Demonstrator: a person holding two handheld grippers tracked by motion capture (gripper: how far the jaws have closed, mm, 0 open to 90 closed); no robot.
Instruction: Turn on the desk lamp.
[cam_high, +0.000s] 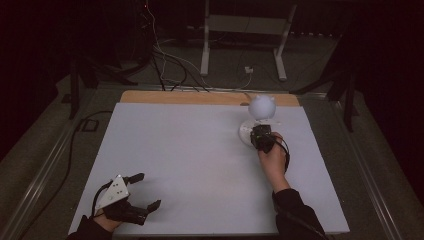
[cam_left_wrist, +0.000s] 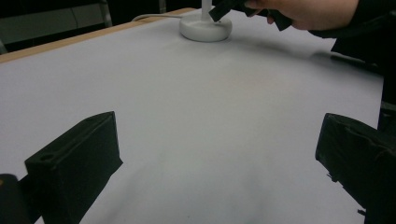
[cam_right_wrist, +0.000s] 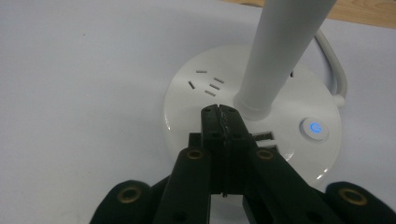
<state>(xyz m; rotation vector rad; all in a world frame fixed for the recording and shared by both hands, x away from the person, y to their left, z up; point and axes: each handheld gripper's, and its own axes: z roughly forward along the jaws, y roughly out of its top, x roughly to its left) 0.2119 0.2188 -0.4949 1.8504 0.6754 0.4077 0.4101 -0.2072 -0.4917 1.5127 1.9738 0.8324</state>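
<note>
While the right gripper (cam_right_wrist: 223, 112), jaws pressed together, is poised over the desk lamp's base (cam_right_wrist: 196, 100), the rigid stem (cam_right_wrist: 280, 51) is judged the firmest hold; the left gripper (cam_high: 145, 190) is held spread.

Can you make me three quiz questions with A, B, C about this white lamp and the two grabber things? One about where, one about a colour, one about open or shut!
1. Where does the white desk lamp with the round base stand on the pale grey table mat?
A. far right part
B. near left corner
C. middle

2. What colour glows on the lamp's round power button?
A. red
B. blue
C. green

3. How are the left gripper's black fingers?
A. pressed together
B. wide apart
C. holding the lamp

Answers: 1 A, the high view shows it far right, by the right gripper. 2 B, a blue ring lights it. 3 B, bare mat lies between them.
</note>
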